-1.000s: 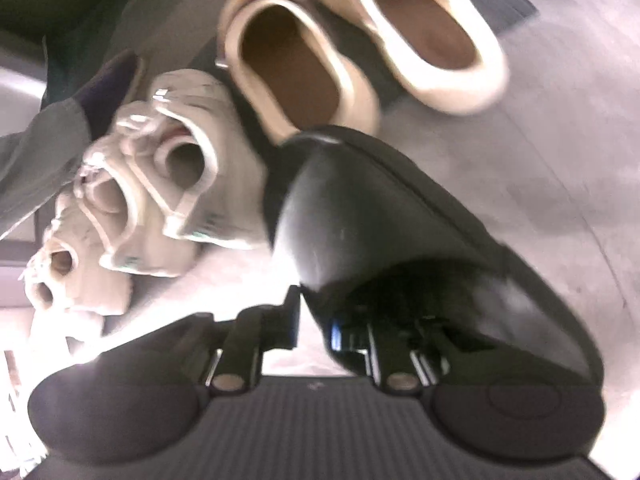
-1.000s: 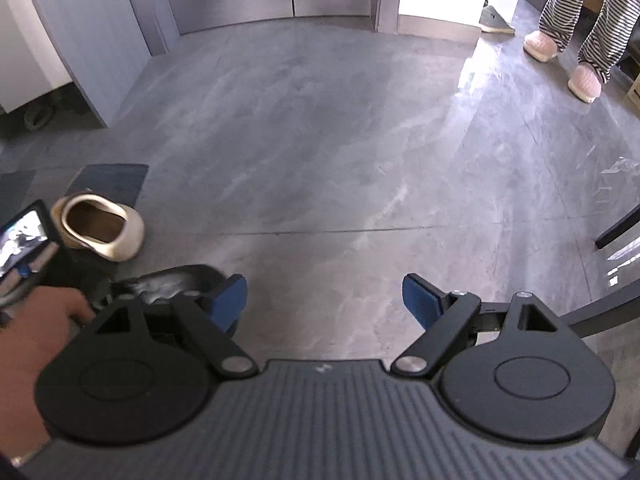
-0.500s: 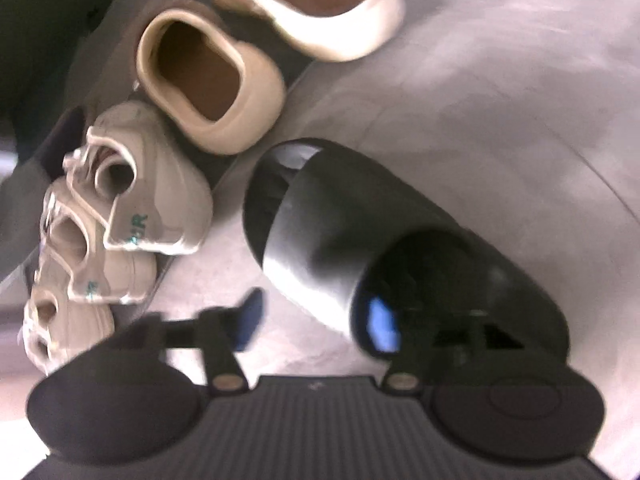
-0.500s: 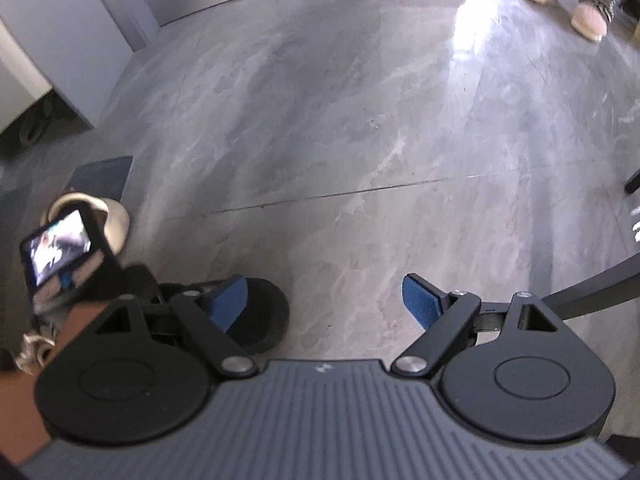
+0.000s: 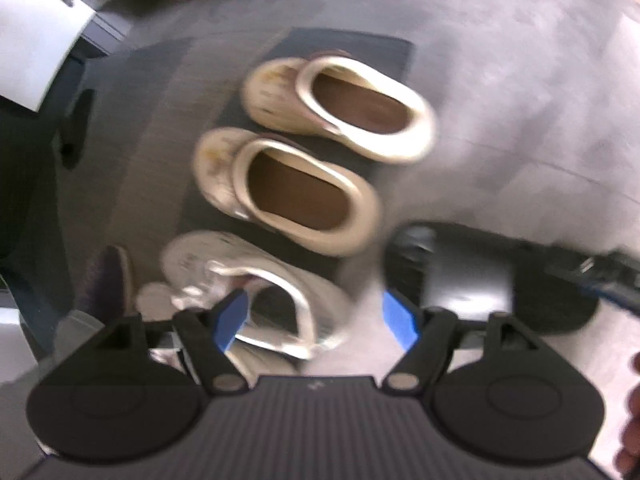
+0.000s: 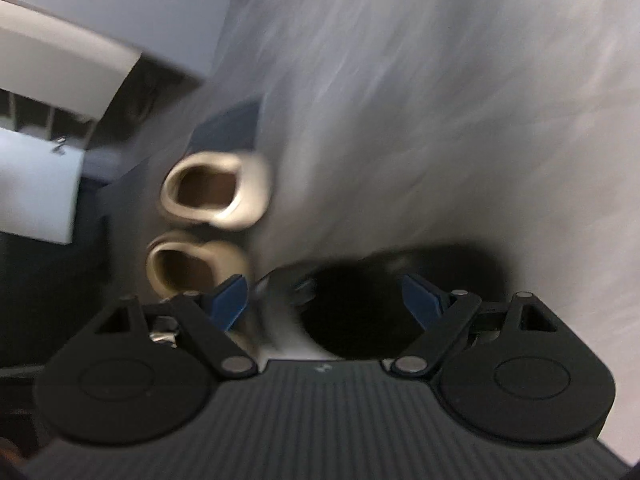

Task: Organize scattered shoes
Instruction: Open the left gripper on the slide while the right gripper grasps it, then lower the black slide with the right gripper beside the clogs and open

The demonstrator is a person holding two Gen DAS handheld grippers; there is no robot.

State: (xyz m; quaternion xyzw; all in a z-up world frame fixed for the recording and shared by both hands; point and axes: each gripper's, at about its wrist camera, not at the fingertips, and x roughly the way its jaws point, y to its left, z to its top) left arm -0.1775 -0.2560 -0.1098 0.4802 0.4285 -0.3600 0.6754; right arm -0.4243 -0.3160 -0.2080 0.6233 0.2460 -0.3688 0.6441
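A black slipper (image 5: 468,276) lies on the grey floor, to the right of a row of shoes. The row has two cream clogs (image 5: 340,112) (image 5: 288,200) on a dark mat (image 5: 360,48) and a white sneaker (image 5: 200,256). My left gripper (image 5: 316,320) is open above the sneaker's heel, holding nothing. In the blurred right wrist view my right gripper (image 6: 324,300) is open, and the black slipper (image 6: 360,312) lies between its fingers, not clamped. Both cream clogs (image 6: 216,192) (image 6: 192,268) show to its left.
A white cabinet (image 5: 36,40) and dark furniture stand beyond the mat at the left. Grey stone floor (image 5: 520,80) stretches to the right. A hand (image 5: 632,400) shows at the lower right edge. A dark purple shoe (image 5: 108,280) lies left of the sneaker.
My left gripper let go of the black slipper, opened and drew back over the shoe row. My right gripper swung down from the bare floor to straddle the slipper.
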